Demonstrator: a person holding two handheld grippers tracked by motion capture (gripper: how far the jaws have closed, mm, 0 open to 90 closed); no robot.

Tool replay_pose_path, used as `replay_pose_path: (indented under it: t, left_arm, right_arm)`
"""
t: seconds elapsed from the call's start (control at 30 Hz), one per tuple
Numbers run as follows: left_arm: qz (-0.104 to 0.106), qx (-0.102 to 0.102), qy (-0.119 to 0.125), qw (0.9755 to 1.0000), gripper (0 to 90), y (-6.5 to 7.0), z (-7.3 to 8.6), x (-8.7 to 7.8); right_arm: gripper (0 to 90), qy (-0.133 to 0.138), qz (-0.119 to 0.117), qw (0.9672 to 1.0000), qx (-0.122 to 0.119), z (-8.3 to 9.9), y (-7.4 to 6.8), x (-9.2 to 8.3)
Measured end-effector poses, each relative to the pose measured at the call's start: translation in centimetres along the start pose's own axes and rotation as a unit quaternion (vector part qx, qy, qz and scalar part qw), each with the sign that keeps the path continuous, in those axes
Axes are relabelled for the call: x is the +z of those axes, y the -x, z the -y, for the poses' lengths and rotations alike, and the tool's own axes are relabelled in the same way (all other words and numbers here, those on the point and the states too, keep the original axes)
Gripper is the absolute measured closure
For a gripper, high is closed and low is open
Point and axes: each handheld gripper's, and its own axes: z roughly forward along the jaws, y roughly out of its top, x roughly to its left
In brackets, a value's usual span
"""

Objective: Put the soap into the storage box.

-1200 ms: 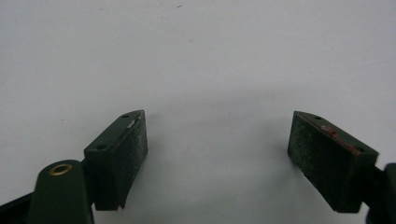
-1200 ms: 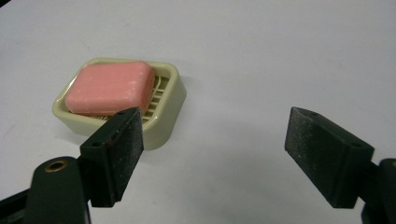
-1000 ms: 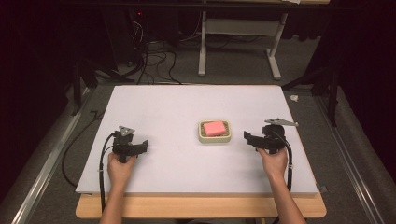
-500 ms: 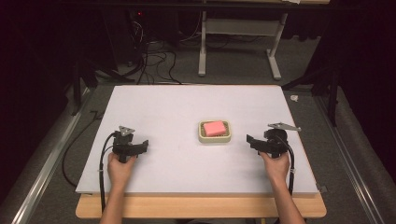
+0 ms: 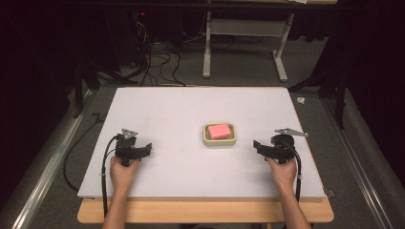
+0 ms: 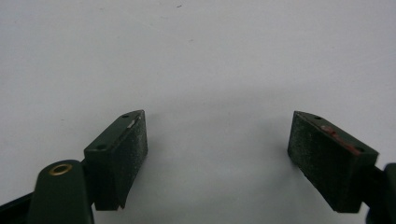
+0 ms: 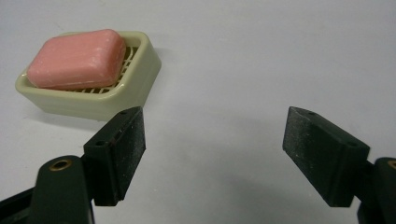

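Observation:
A pink bar of soap (image 5: 219, 130) lies in a cream slotted soap dish (image 5: 219, 141) near the middle of the white table (image 5: 191, 109). My right gripper (image 5: 258, 145) rests to the right of the dish, pointing toward it. In the right gripper view, the soap (image 7: 77, 58) and dish (image 7: 142, 70) sit ahead and left of my right gripper (image 7: 215, 154). Its jaws have just been closing but stand open with only bare table between them. My left gripper (image 5: 146, 149) rests at the table's left, well away from the dish. In its own view, my left gripper (image 6: 217, 154) stands open and holds nothing.
The white tabletop lies on a wooden board (image 5: 205, 212) at the near edge. Beyond the far edge stand table legs (image 5: 207, 47) and loose cables (image 5: 153, 62) on a dark floor. A black cable (image 5: 71, 162) loops off the left side.
My right gripper has shifted slightly right and toward the near edge, a little farther from the dish. The left gripper, soap and dish have not moved.

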Motion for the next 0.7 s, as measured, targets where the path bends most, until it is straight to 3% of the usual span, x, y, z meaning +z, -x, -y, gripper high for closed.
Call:
replay_pose_path:
  t: [0.7]
  left_arm:
    - [0.000, 0.000, 0.000, 1.0000, 20.5, 0.0, 0.0, 0.0]
  right_arm:
    - [22.3, -0.019, 0.021, 0.9996, -0.006, 0.8, 0.4, 1.7]
